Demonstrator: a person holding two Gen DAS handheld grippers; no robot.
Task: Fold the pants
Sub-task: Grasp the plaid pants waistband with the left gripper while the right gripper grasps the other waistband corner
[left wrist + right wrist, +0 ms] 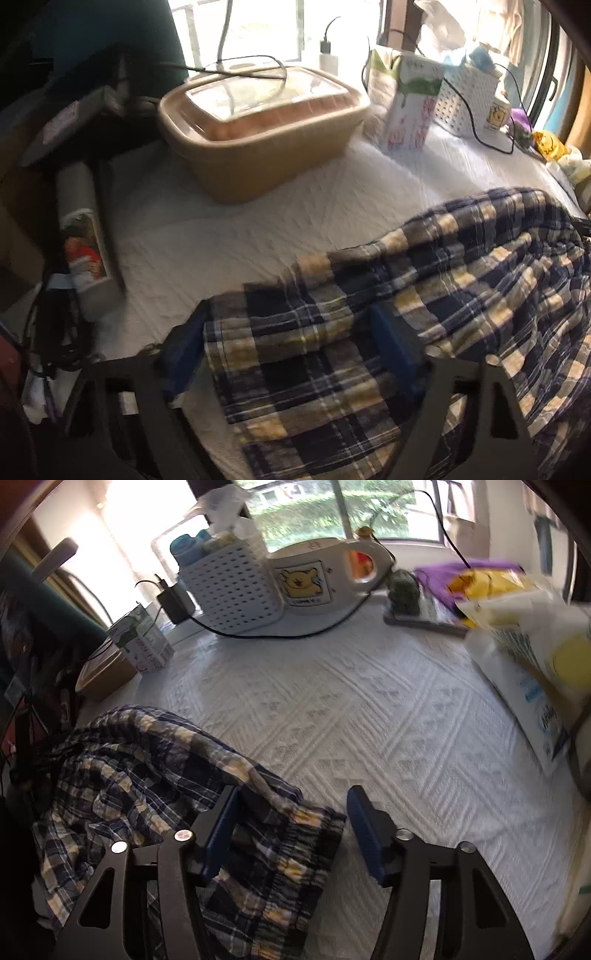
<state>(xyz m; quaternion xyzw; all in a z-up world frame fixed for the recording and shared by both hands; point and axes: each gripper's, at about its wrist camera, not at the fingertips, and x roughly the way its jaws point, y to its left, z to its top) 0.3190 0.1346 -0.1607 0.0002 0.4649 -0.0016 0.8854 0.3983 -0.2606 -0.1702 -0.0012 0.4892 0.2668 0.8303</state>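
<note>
Navy, white and yellow plaid pants (424, 302) lie crumpled on a white quilted cover (229, 236). My left gripper (291, 332) is open, its blue pads (391, 347) wide apart on either side of one flat end of the pants. In the right wrist view the pants (155, 775) are bunched at the lower left. My right gripper (293, 818) is open over the gathered waistband end, the left pad (221, 830) on the cloth, the right pad (364, 830) over bare cover (388, 716).
A tan lidded tub (262, 133), a carton (410, 103), a white perforated basket (232, 590) and cables stand at the back. A Pooh-print iron-shaped item (325, 576) and packages (528, 672) crowd the right. Boxes and cords (77, 258) line the left edge.
</note>
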